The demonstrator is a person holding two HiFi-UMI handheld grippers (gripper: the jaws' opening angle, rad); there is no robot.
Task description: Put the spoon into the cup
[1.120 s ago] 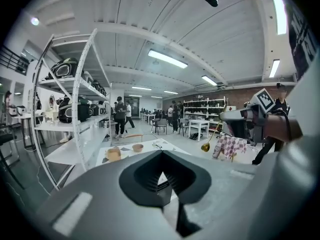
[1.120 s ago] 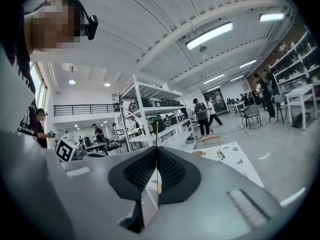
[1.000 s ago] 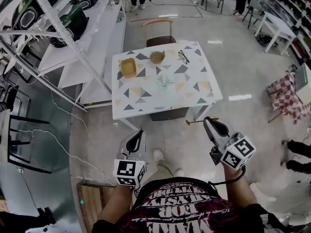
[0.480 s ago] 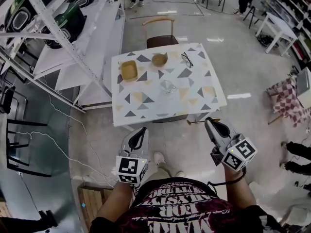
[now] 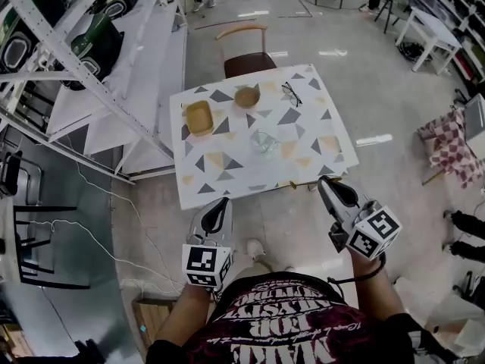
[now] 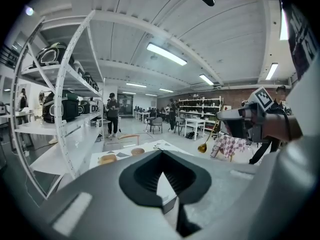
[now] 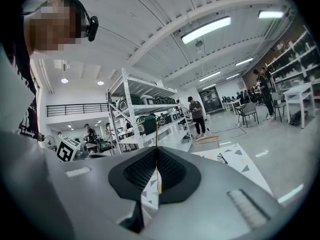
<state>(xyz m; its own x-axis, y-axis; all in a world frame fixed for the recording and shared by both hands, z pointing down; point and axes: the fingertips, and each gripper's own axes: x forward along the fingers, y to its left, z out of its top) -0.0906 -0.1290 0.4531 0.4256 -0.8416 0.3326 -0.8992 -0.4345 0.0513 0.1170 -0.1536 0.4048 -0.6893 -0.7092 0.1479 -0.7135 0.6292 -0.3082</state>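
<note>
A clear glass cup (image 5: 263, 140) stands near the middle of the triangle-patterned white table (image 5: 227, 177). My right gripper (image 5: 324, 182) is shut on the thin handle of a gold spoon (image 5: 312, 186), whose bowl points left just off the table's near edge. In the right gripper view the handle (image 7: 156, 149) runs upright between the jaws of that gripper (image 7: 157, 156). The left gripper view catches the spoon (image 6: 203, 146) hanging from the right gripper (image 6: 235, 121). My left gripper (image 5: 220, 205) is shut and holds nothing, short of the table's near edge; its jaws (image 6: 162, 156) point at the table.
On the table's far side sit a square wooden dish (image 5: 200, 117), a round wooden bowl (image 5: 246, 95) and a pair of glasses (image 5: 288, 91). A chair (image 5: 246, 51) stands behind the table. Metal shelving (image 5: 83, 74) runs along the left. A checkered cloth (image 5: 453, 144) lies at the right.
The table has drawn nearer to both grippers as the person steps forward. The spoon stays clamped in the right gripper; the left stays shut.
</note>
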